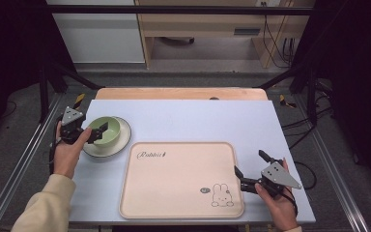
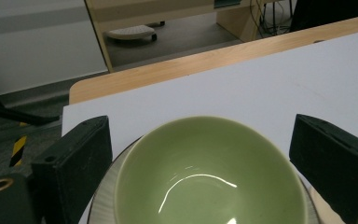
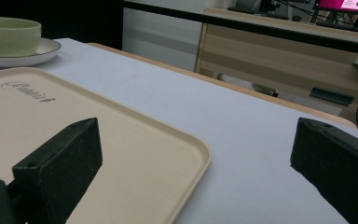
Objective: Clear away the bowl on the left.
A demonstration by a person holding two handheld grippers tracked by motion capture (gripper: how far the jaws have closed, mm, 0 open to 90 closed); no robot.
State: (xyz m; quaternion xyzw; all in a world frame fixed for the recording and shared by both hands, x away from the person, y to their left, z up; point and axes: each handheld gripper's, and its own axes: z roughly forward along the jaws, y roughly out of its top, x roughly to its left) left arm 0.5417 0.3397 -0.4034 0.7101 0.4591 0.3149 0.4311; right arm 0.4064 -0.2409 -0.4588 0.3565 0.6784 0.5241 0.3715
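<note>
A round, pale green bowl [image 1: 107, 131] sits on a white saucer with a dark rim [image 1: 123, 137]. Both rest on the white counter [image 1: 198, 121], near its left edge. The bowl looks empty and shiny inside. The saucer is just beside the top left corner of a big cream plastic tray with a little rabbit picture [image 1: 181, 180]. The tray is bare, so it may be where the bowl should go.

The left gripper [image 1: 98, 131] is right at the bowl. Its fingers are spread wide and grip nothing. In the left gripper view the bowl [image 2: 209, 172] lies between the two black fingers [image 2: 77, 163], with a gap on each side. One finger seems to reach over the rim, but I cannot tell if it touches. The hand is likely held this way so the fingers can pinch the bowl's wall next.

The right gripper [image 1: 251, 169] waits at the tray's right edge, far from the bowl. Its fingers are spread too and hold nothing. In the right gripper view the tray's corner [image 3: 186, 154] lies between them, maybe so that hand can steady the tray.
</note>
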